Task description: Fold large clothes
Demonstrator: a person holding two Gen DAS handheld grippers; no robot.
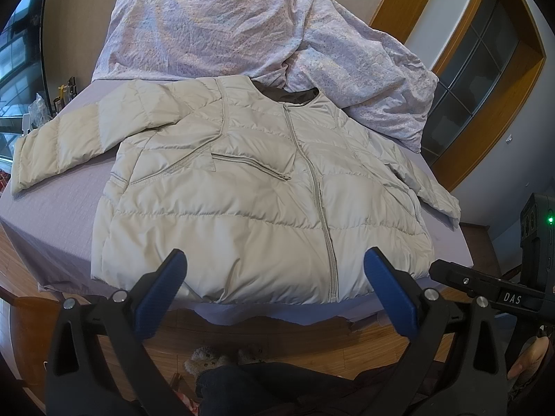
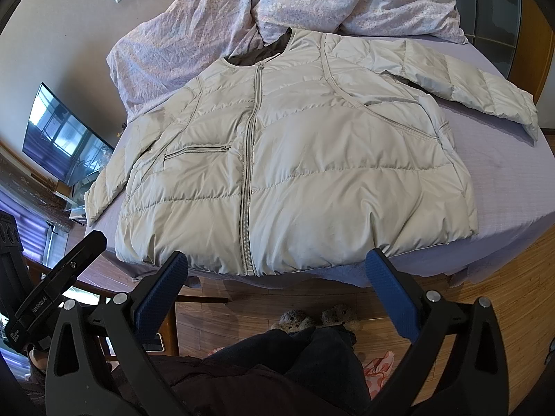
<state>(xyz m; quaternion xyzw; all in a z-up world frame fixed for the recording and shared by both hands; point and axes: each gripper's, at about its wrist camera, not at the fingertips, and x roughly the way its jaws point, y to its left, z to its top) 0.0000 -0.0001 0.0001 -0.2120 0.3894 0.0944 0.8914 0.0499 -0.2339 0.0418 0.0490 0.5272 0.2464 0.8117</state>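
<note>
A cream puffer jacket [image 1: 242, 187] lies flat and zipped, front up, on the purple bed [image 1: 52, 215], both sleeves spread outward. It also shows in the right wrist view [image 2: 312, 159]. My left gripper [image 1: 275, 260] is open and empty, hovering at the jacket's hem near the foot of the bed. My right gripper [image 2: 277, 260] is open and empty too, just above the hem near the zipper's lower end. The right gripper's body [image 1: 485, 284] shows at the right of the left wrist view.
A crumpled floral duvet [image 1: 242, 31] is piled at the head of the bed behind the jacket. A television [image 2: 62, 135] stands to the left. Wooden floor [image 2: 503, 294], plush slippers [image 2: 312, 319] and the person's dark-clothed legs [image 2: 295, 364] are below the bed's edge.
</note>
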